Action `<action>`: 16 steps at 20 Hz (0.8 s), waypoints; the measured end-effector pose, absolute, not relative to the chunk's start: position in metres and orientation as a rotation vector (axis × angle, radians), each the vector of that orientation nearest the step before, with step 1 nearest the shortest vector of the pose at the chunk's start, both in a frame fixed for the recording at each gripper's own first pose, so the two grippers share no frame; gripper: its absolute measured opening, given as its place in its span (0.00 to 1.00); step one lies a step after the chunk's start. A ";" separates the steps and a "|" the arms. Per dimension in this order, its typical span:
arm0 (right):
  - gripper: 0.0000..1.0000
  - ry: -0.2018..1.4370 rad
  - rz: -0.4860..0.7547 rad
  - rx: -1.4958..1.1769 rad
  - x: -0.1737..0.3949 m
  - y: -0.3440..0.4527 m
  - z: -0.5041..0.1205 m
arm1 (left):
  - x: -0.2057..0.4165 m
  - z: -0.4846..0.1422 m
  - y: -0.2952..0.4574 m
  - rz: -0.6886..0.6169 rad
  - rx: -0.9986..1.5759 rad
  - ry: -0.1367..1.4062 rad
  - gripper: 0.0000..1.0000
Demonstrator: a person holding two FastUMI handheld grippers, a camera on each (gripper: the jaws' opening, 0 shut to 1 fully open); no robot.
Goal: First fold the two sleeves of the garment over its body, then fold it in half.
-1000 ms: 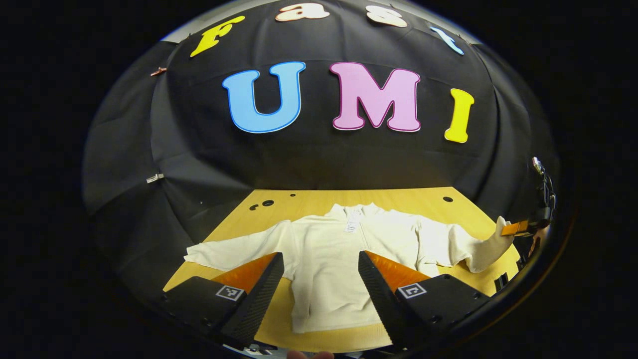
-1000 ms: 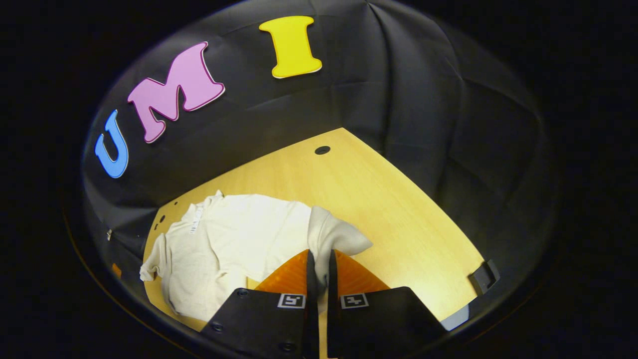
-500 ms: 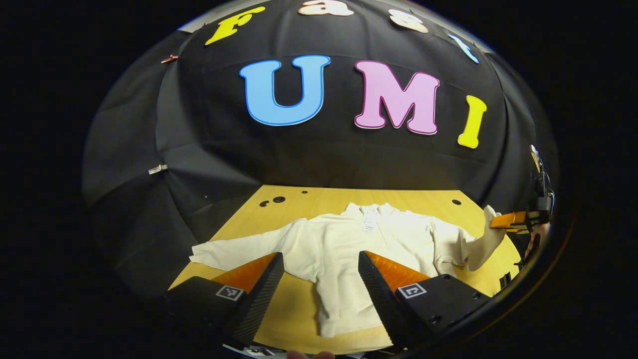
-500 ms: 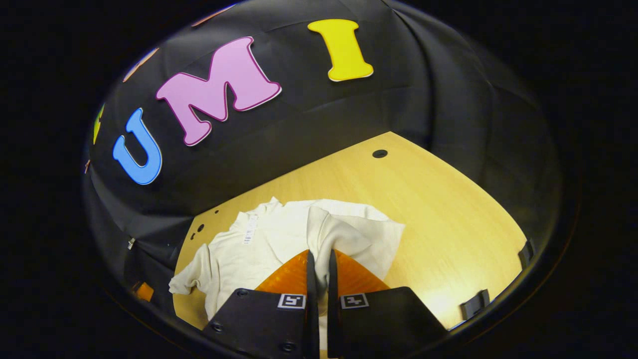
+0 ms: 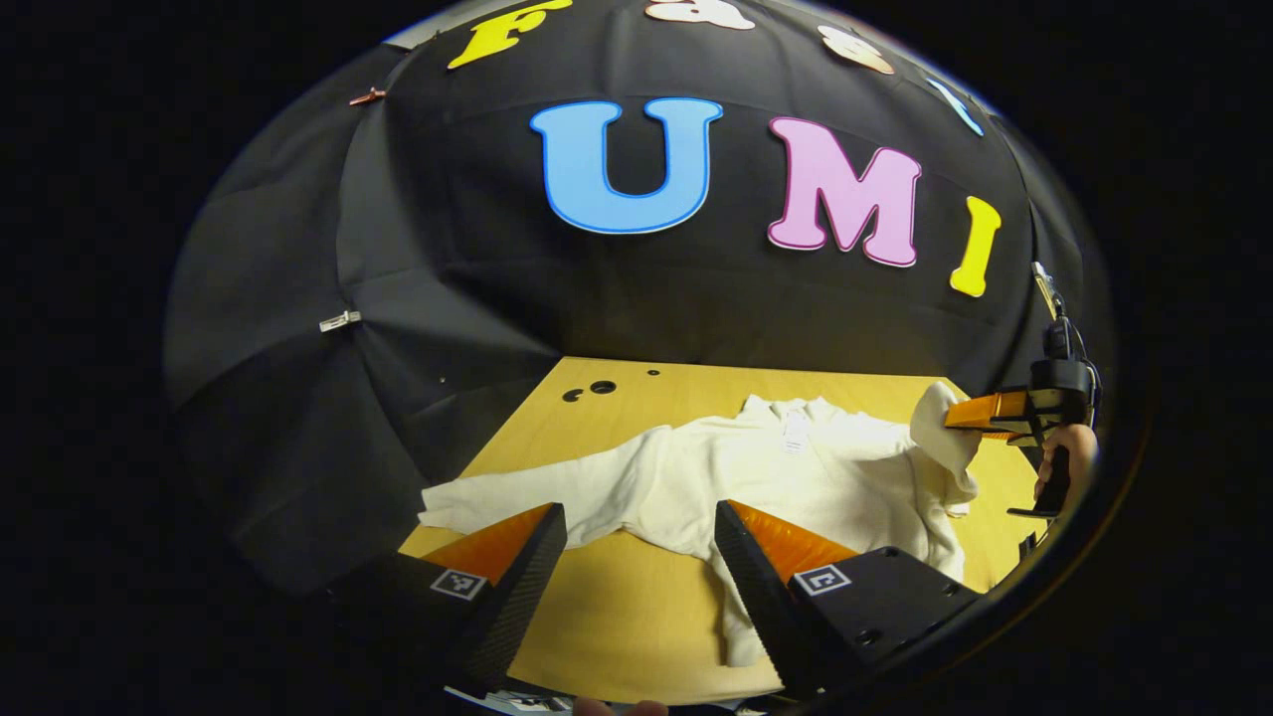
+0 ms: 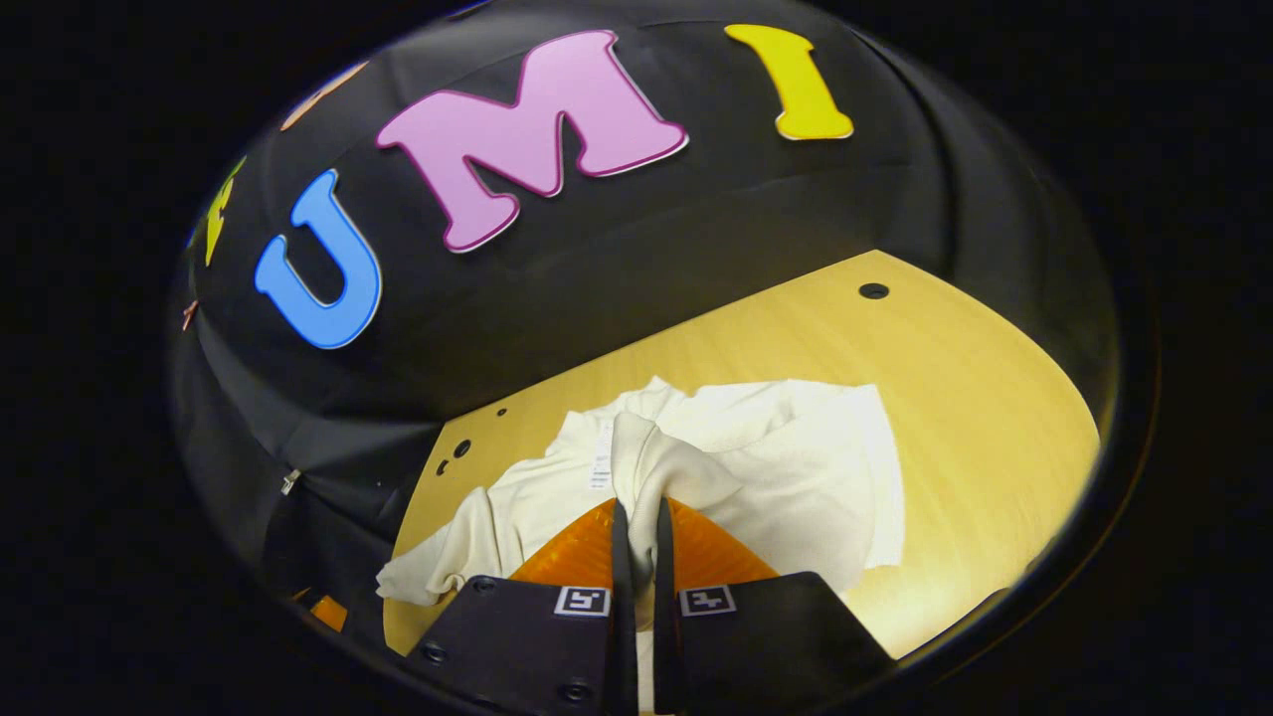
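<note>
Two sleeves need folding, and we are on the first: our right gripper (image 6: 636,522) pinches the right sleeve (image 6: 656,467) between pressed-together fingers, lifted above the cream garment (image 5: 796,477) spread on the wooden table (image 5: 617,617). Our left gripper (image 5: 641,537) hangs spread and empty near the flat left sleeve (image 5: 537,492). Next, we judge, the raised cuff wants carrying inward and laying across the chest before release.

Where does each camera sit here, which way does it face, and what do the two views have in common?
Left gripper view: rides on the open left gripper, facing across the table at the garment; the right gripper and a hand show far right.
Right gripper view: rides on the right gripper, looking down its fingers pinching the lifted sleeve.
Shared: garment, table, booth wall.
</note>
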State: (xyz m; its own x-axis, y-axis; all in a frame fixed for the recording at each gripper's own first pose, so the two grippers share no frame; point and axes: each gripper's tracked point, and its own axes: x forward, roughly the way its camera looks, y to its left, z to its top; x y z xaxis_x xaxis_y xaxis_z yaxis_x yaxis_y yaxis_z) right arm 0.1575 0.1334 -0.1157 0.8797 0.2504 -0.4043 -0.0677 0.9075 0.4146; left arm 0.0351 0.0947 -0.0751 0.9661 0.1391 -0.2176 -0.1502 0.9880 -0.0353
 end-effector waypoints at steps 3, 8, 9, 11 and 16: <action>0.11 0.510 0.210 0.364 0.160 0.175 -0.137 | 0.037 -0.082 0.121 0.170 -0.060 0.226 0.96; 0.11 0.598 0.251 0.278 0.169 0.220 -0.187 | 0.040 -0.091 0.159 0.215 -0.073 0.233 0.96; 0.11 0.607 0.253 0.269 0.171 0.224 -0.193 | 0.041 -0.092 0.164 0.219 -0.079 0.237 0.96; 0.11 0.640 0.255 0.261 0.174 0.233 -0.209 | 0.041 -0.097 0.174 0.233 -0.083 0.245 0.96; 0.11 0.711 0.232 0.256 0.180 0.246 -0.234 | 0.043 -0.111 0.200 0.272 -0.083 0.260 0.96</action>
State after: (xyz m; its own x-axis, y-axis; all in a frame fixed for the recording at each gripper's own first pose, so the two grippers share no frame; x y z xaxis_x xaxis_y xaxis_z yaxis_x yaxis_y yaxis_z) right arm 0.1798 0.2464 -0.2341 0.7345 0.2944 -0.6114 -0.1219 0.9436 0.3079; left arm 0.0431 0.2000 -0.1115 0.9301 0.2549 -0.2645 -0.2763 0.9600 -0.0463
